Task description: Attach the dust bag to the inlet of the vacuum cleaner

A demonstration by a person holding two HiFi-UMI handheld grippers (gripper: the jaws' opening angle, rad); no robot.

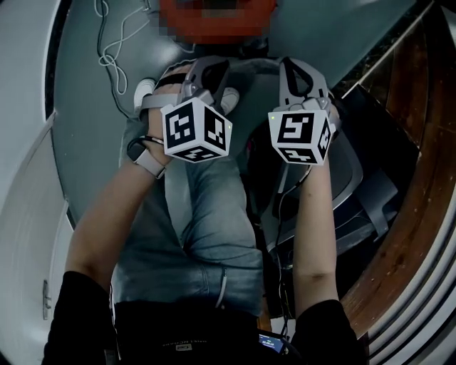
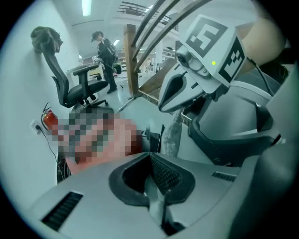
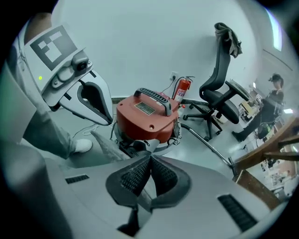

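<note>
The red vacuum cleaner [image 3: 147, 119] with a black handle stands on the floor just beyond both grippers; in the head view it is the red shape [image 1: 214, 18] at the top edge. A grey dust bag [image 3: 105, 144] stretches between the two grippers, and the left gripper view shows it as a pale strip [image 2: 173, 135]. My left gripper [image 1: 208, 71] and right gripper [image 1: 303, 71] are held side by side above my knees. Each is shut on an edge of the bag. The vacuum's inlet is hidden behind the bag and the jaws.
A black office chair [image 3: 219, 93] and a fire extinguisher [image 3: 181, 88] stand by the white wall behind the vacuum. A metal wand [image 3: 205, 140] lies on the floor to its right. A white cable [image 1: 114, 50] trails at the left. Wooden steps [image 1: 413, 178] rise on the right. A person [image 2: 105, 56] stands far off.
</note>
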